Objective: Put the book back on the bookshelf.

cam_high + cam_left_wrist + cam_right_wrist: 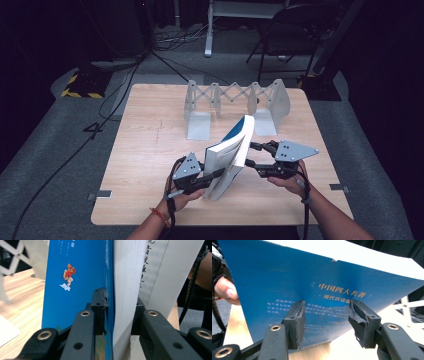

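A thick book [229, 152] with a blue cover stands tilted on one corner on the wooden table [145, 150], leaning toward the far right. My left gripper [219, 175] is shut on the book's lower edge; in the left gripper view the jaws clamp the blue cover [75, 290] and the white page block between them [120, 307]. My right gripper [251, 155] is open on the book's right side. In the right gripper view its two fingertips [327, 312] rest against the blue cover [337, 277], which carries printed Chinese text.
A white expanding book rack [235, 97] with two end plates stands at the table's far middle, just behind the book. A hand's thumb [227, 291] shows at the left of the right gripper view. Cables and a folding chair are on the floor beyond the table.
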`<state>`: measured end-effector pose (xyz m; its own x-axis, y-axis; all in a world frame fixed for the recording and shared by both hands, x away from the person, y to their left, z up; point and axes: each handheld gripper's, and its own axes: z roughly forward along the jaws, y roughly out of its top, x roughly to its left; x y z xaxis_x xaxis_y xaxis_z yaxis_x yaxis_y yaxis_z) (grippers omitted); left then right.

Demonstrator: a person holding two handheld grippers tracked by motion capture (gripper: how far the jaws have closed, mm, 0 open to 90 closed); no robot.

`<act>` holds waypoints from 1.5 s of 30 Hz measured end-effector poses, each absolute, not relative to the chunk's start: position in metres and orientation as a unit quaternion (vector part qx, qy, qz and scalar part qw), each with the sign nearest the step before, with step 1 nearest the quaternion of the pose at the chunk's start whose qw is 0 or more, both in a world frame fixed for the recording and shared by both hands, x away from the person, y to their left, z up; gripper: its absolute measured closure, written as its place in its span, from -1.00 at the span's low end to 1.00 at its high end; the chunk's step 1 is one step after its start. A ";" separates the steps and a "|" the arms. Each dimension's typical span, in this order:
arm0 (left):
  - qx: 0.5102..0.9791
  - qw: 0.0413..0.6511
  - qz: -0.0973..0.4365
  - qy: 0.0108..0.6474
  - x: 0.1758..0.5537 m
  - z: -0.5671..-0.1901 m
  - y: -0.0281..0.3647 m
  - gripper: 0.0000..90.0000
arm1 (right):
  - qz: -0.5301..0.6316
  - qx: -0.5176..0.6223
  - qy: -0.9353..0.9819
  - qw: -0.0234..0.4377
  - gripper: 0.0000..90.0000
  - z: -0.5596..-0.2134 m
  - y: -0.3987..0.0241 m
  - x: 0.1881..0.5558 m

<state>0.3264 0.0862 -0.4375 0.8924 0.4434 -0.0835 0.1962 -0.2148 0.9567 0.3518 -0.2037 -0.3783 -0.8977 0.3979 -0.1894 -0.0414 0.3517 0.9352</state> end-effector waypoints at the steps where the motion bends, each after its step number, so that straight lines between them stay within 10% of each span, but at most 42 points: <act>1: 0.771 0.595 0.099 0.205 0.328 -0.438 0.083 0.62 | 0.561 0.114 0.796 0.197 0.05 -0.377 -0.207 0.351; 15: 0.775 0.599 0.091 0.178 0.339 -0.437 0.064 0.53 | 0.558 0.132 0.786 0.230 0.05 -0.370 -0.227 0.337; 35: 0.826 0.517 0.126 0.185 0.301 -0.437 0.073 -0.52 | 0.536 0.108 0.808 0.220 0.04 -0.380 -0.198 0.331; 45: 0.801 0.508 0.198 0.247 0.295 -0.443 0.039 -0.54 | 0.528 0.115 0.812 0.220 -0.01 -0.388 -0.189 0.336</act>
<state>0.2946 0.0393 -0.4434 0.8002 0.5960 0.0664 0.1942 -0.3623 0.9116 0.3364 -0.1888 -0.3881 -0.8766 0.4192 -0.2362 -0.0463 0.4151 0.9086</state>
